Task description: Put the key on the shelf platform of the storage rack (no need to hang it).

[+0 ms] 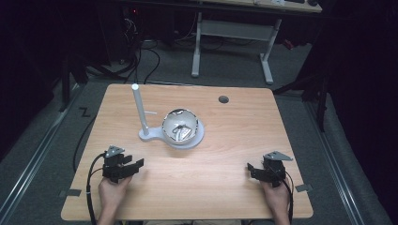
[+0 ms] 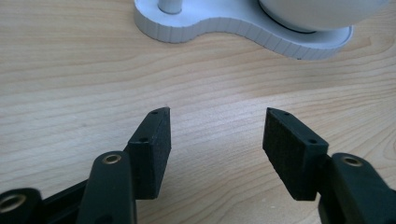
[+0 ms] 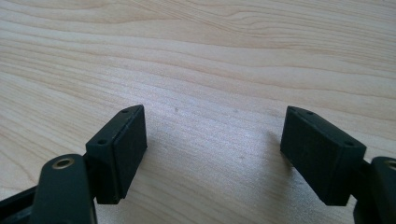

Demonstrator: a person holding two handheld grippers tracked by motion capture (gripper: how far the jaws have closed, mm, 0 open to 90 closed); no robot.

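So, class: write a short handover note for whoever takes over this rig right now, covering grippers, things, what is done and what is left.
Left gripper: open, holding nothing, low over the table, pointing toward the white stand.
Right gripper: open, holding nothing, near the table's right front.
Stand: mid-table, with an upright post and a shiny bowl on its base.
Done: nothing grasped yet.
Left: probably reach for the stand or bowl.
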